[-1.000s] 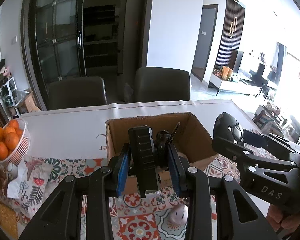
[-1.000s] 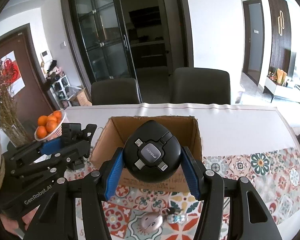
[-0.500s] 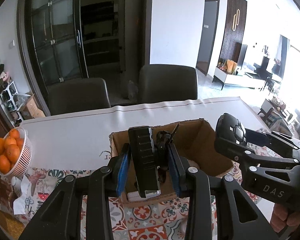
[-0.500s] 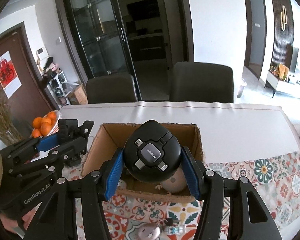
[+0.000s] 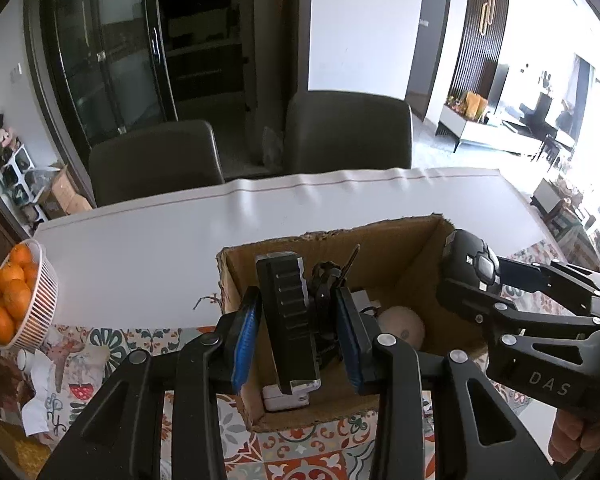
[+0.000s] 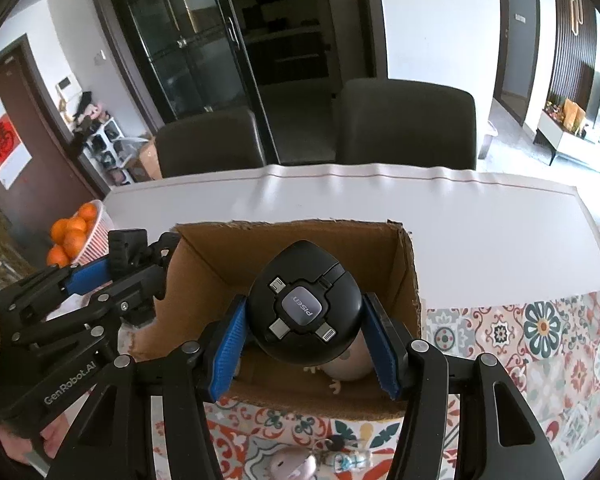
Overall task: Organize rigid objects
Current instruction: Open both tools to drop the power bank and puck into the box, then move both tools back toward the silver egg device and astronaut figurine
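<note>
An open cardboard box (image 5: 336, 240) (image 6: 292, 236) stands on the table. My left gripper (image 5: 298, 332) is shut on a black ribbed block with a black clip beside it (image 5: 286, 316), held over the box's left part. My right gripper (image 6: 304, 332) is shut on a round black Pisen cable hub (image 6: 304, 304), held over the box's near right part; it also shows in the left wrist view (image 5: 470, 268). Inside the box lie a pale round object (image 5: 402, 322) and a white item (image 5: 286, 400).
A white basket of oranges (image 5: 24, 304) (image 6: 80, 236) stands at the table's left. A small pinkish mouse-like object with keys (image 6: 296, 466) lies on the patterned cloth (image 6: 540, 344) in front of the box. Two dark chairs (image 5: 348, 132) stand behind the table. Crumpled wrappers (image 5: 56, 384) lie near the basket.
Both grippers have moved forward and over the box with their loads still held. The box interior and the items in it have come into view.
</note>
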A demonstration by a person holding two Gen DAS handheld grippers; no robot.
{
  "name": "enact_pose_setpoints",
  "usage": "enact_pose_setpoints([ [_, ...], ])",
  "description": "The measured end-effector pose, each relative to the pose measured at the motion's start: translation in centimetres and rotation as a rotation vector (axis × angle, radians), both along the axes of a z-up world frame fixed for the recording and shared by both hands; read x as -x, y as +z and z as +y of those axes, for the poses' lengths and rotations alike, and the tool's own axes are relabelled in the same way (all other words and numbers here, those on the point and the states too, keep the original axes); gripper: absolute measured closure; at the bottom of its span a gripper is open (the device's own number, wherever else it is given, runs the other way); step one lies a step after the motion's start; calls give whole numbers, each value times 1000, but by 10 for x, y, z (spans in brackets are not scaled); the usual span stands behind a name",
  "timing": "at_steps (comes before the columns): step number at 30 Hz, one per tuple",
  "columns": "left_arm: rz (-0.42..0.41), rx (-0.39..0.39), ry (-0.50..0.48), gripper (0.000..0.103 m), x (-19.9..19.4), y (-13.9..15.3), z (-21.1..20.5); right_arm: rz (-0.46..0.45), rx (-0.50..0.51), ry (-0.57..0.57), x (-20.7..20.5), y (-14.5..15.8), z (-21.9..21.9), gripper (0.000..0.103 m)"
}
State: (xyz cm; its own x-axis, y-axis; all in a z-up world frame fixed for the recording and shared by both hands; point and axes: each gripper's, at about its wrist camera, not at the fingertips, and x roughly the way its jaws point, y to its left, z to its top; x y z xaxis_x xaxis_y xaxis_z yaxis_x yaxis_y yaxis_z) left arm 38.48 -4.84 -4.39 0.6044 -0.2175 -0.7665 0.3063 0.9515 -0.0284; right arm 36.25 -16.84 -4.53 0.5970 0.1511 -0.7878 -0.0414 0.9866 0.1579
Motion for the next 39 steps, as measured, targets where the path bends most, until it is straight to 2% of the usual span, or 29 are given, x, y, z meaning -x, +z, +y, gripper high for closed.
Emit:
enact_pose_setpoints([
  [12,79,-38,0,62,-30,-21,-4,77,46,1,-27,-19,-1,46],
  [15,94,-41,1,60,-33,-27,-5,83,58,3,-32,-22,-1,46],
  [18,98,-32,7,51,-34,-29,-3,77,64,3,-32,-20,-1,42],
  [23,73,-28,11,42,-27,-23,-2,51,89,5,-25,-13,1,42],
  [29,31,-38,22,36,-13,-11,-3,16,71,-23,-11,-5,-6,42],
  [39,-51,-51,11,32,28,7,-9,-66,52,-60,31,8,-16,42],
])
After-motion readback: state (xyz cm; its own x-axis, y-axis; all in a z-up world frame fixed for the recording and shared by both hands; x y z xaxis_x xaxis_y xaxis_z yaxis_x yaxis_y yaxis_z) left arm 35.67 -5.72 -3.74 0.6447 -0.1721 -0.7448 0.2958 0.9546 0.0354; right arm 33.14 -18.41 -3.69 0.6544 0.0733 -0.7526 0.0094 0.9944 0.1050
